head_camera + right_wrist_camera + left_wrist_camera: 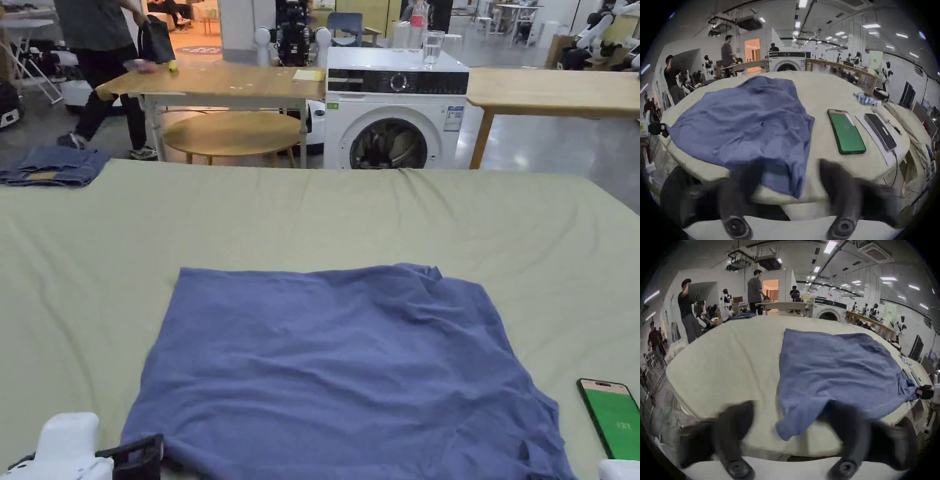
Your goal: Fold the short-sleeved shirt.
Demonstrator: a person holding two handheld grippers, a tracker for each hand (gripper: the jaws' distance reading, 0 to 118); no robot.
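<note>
Two hand-held grippers sit at the near edge of a pale green table cover [312,206], one at each near corner of a blue short-sleeved shirt [337,369] spread flat ahead of them. Seen from its own camera, the left gripper [792,423] has its jaws spread wide, the shirt's loose near corner lying between them, ungripped. The right gripper [789,175] is likewise wide open, its left jaw over the cloth's near edge and its right jaw over bare cover. Just right of the right gripper lies a phone [846,131] with a green screen. Beyond the table stands a washing machine [394,112], well apart from both grippers.
</note>
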